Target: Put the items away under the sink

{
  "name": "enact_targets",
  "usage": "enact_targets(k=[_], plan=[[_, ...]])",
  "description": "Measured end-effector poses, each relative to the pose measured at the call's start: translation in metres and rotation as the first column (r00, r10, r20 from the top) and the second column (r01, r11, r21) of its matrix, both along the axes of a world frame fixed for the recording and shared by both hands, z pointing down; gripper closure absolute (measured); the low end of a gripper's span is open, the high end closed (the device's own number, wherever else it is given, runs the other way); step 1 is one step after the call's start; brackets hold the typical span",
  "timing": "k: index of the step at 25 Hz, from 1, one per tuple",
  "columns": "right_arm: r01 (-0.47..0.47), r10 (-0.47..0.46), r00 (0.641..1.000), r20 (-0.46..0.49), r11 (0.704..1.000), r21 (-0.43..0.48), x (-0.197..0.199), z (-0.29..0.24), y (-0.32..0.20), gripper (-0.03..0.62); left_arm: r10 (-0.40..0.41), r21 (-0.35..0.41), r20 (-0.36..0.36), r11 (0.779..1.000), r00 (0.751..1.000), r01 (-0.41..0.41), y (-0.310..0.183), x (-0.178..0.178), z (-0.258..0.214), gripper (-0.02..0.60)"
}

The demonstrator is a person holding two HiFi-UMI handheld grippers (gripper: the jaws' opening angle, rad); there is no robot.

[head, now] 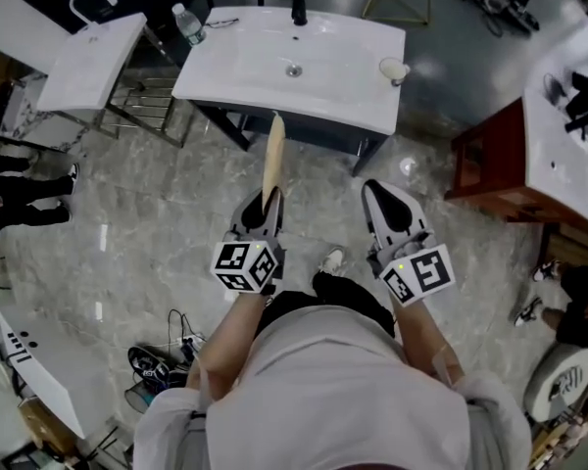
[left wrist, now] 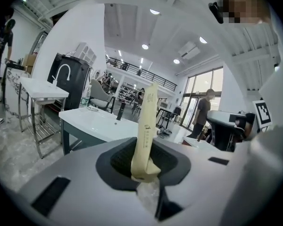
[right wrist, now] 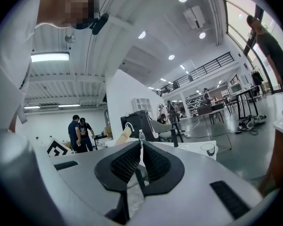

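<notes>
A long cream-coloured stick-like tool (head: pixel 273 155) stands up from my left gripper (head: pixel 267 202), which is shut on its lower end; in the left gripper view the tool (left wrist: pixel 145 126) rises between the dark pads (left wrist: pixel 125 161). My right gripper (head: pixel 382 190) is shut with nothing in it, its pads (right wrist: pixel 127 161) nearly touching. Both grippers hover above the floor in front of the white sink (head: pixel 235 67). On the sink are a black faucet (head: pixel 299 8), a clear water bottle (head: pixel 187 23) at the left corner and a glass cup (head: pixel 394 69) at the right. The space under the sink is hidden.
A second white sink on a metal frame (head: pixel 90 62) stands to the left. A brown cabinet with a white top (head: pixel 559 135) is at the right. People's legs (head: pixel 20 199) show at the far left. Cables and a basket (head: pixel 157 365) lie on the marble floor behind.
</notes>
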State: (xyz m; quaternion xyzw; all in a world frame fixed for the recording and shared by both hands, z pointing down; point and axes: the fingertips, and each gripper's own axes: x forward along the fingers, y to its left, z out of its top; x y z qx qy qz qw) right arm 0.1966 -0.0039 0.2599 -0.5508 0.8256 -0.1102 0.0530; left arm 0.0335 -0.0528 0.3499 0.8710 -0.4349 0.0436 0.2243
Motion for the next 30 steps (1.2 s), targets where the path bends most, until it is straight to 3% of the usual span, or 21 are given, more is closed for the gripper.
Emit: enact_targets(k=[11, 21, 30], plan=[[0.079, -0.08, 0.996, 0.033, 0.996, 0.045, -0.005, -0.012, -0.025, 0.553, -0.074, 0.016, 0.032, 0.997, 0.997, 0.074, -0.01, -0.011, -0.013, 0.52], [0.04, -0.039, 0.999, -0.01, 0.999, 0.035, -0.012, -0.014, -0.036, 0.553, -0.032, 0.005, 0.004, 0.999, 0.999, 0.032, -0.035, -0.014, -0.003, 0.52], [-0.037, 0.037, 0.998, -0.057, 0.999, 0.007, -0.019, -0.019, -0.088, 0.553, 0.035, -0.014, -0.012, 0.999, 0.999, -0.035, -0.086, -0.021, 0.006, 0.52]])
